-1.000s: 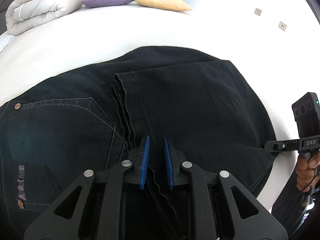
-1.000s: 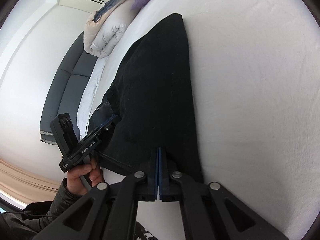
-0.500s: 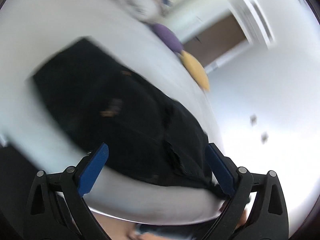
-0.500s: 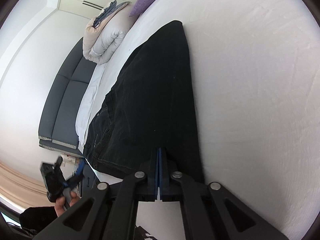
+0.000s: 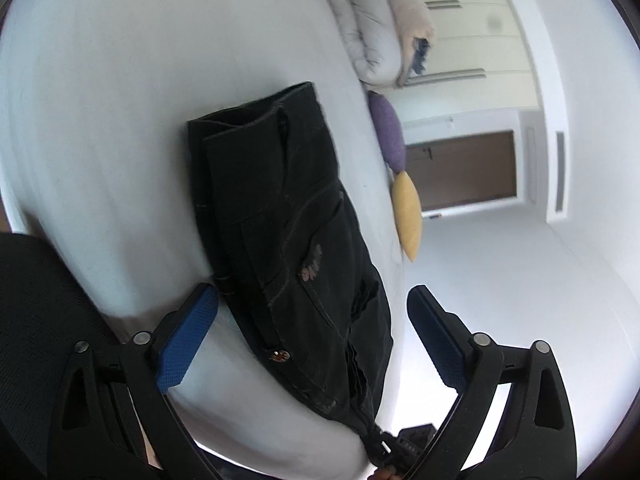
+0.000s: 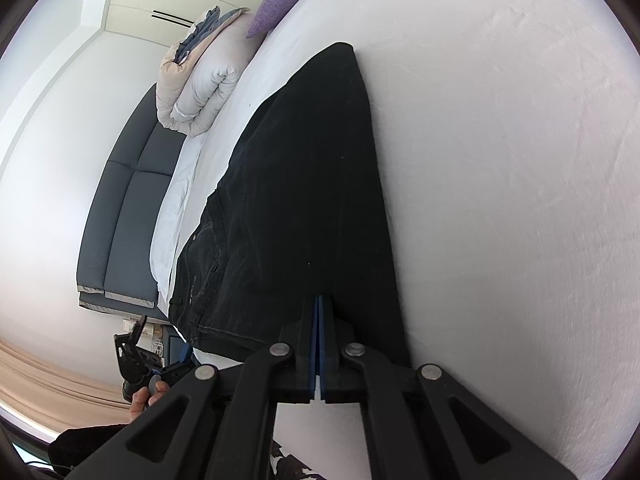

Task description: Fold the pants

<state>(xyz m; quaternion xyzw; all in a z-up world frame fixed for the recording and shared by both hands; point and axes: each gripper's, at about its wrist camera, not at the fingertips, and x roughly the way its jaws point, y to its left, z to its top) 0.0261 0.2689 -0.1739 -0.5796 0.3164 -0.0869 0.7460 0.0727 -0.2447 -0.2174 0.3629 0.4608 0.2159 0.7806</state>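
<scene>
Black pants [image 5: 288,240] lie folded on the white bed [image 5: 100,120], with the waistband and button toward the near end. My left gripper [image 5: 310,292] hovers off the bed's edge by that waist end. Its jaws stand wide and are closing slightly; its blue pads [image 5: 184,340] touch no fabric. In the right wrist view the pants [image 6: 312,200] stretch away from my right gripper [image 6: 319,300], which is shut on the fabric at the fold end. The left gripper [image 6: 136,356] shows there in a hand beside the bed, and the right gripper [image 5: 384,446] pinches the pants' corner.
A rolled duvet [image 5: 372,20], a purple pillow [image 5: 386,132] and a yellow pillow [image 5: 406,212] lie along the bed's far side. A brown door [image 5: 460,172] is beyond. A dark sofa [image 6: 120,220] stands by the bed. Bare sheet [image 6: 500,200] spreads right of the pants.
My left gripper let go of the pant hems, opened wide, rolled over and swung away to the waist end off the bed's edge. The right gripper kept still, shut on the fabric.
</scene>
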